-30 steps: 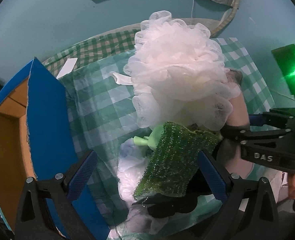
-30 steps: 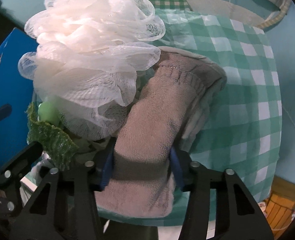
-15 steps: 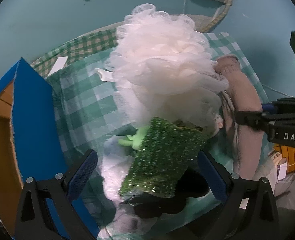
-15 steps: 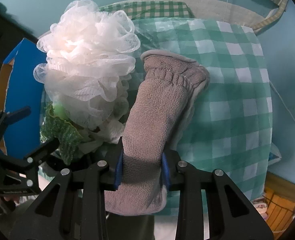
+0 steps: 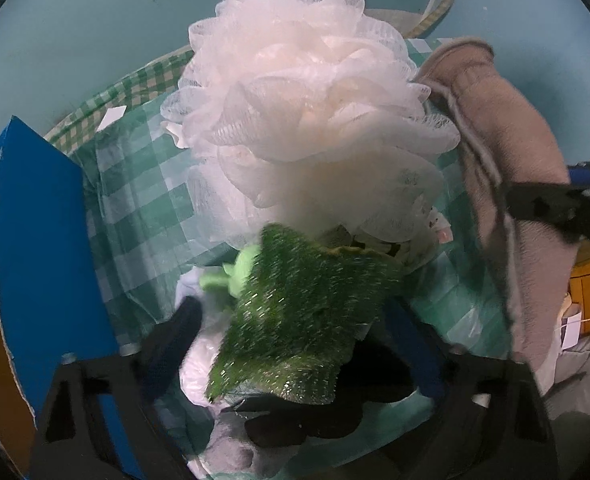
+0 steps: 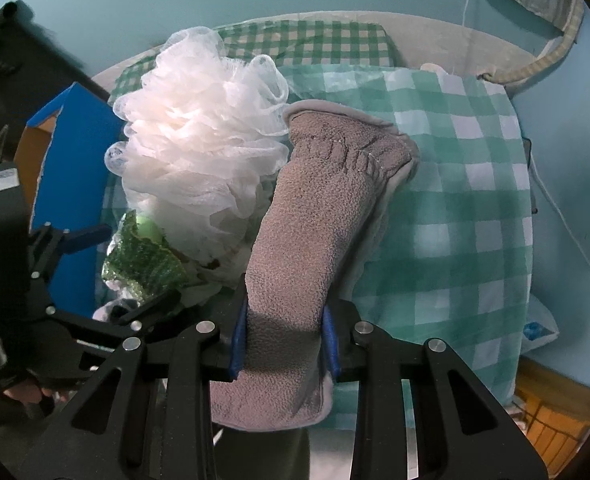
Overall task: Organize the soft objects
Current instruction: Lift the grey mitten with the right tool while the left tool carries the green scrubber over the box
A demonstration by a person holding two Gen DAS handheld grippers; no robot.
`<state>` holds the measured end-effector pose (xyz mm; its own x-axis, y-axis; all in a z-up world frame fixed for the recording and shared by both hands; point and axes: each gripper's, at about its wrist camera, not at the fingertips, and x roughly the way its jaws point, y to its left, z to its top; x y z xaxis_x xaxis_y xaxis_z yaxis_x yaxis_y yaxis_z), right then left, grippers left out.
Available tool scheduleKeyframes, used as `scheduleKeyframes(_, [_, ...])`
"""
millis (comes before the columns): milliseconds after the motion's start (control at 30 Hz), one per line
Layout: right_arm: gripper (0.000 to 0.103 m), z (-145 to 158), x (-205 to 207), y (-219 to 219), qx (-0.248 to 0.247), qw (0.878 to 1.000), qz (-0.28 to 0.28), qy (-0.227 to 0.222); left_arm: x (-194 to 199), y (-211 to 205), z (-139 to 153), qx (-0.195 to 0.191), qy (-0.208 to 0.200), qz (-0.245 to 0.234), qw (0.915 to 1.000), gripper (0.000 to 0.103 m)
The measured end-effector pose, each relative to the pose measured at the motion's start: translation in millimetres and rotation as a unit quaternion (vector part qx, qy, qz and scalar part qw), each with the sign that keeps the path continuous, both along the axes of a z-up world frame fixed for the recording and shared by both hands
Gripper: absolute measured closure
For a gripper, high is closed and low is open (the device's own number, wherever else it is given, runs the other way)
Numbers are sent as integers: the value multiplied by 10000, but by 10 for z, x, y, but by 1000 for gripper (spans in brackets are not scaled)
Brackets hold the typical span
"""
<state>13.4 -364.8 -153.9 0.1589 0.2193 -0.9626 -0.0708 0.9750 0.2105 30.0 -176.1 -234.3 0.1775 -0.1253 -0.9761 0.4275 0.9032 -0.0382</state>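
- Blue box (image 5: 43, 240): it stands at the far left, a blue-faced cardboard box with its open mouth turned away, and I take it as the landmark (and, by my guess, where the soft things go).
- Left gripper (image 5: 291, 340): just right of the box, its jaws spread wide around a sparkly green scrubber (image 5: 295, 320) without clearly pinching it; the pink bath pouf (image 5: 307, 112) bulges beyond that.
- Right gripper (image 6: 285, 332): farthest from the box, it is clamped on a grey fleece mitt (image 6: 315, 240), lifted off the checked cloth (image 6: 475, 200).
- Step, as I judge it: the mitt is picked up and in transit; next it needs carrying leftward past the pouf to the box mouth, then release.
- Views: only the right wrist view shows the pads pinching the mitt and the left tool's body; only the left view shows the scrubber's full face and the white and dark items under it.
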Motion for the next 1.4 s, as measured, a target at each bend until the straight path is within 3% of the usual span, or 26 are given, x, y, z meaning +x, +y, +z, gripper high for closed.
scheduleKeyframes(67, [74,32,5,-19,5,10000,5,3,4,11,-18,-1,48,28,10000,32])
scheduleKeyframes(200, [74,2,26,-18,18,10000,25,-25,-13,52,22,-159,79,128,9998,42])
scheduleKeyframes(300, [74,43,15,-14,37,10000,45,-71,-36,83,69,-222,57,137,9996,56])
scheduleKeyframes(367, [74,44,5,1,45,9999,58,-89,-46,91,90,-216,54,139,9997,71])
scheduleKeyframes(433, [74,40,26,2,42,9999,88,-107,-80,97,127,-226,68,134,9996,77])
scheduleKeyframes(800, [74,86,38,78,90,9995,235,-163,-63,241,271,-546,37,240,9982,79])
scheduleKeyframes(867, [74,93,38,76,105,9995,225,-172,-88,244,303,-497,-20,226,9985,86])
scheduleKeyframes(1033, [74,124,26,69,130,9995,207,-209,-32,360,361,-591,-71,349,9976,88])
scheduleKeyframes(1400, [74,240,17,137,55,9988,366,-327,-65,476,719,-832,-363,506,9946,89])
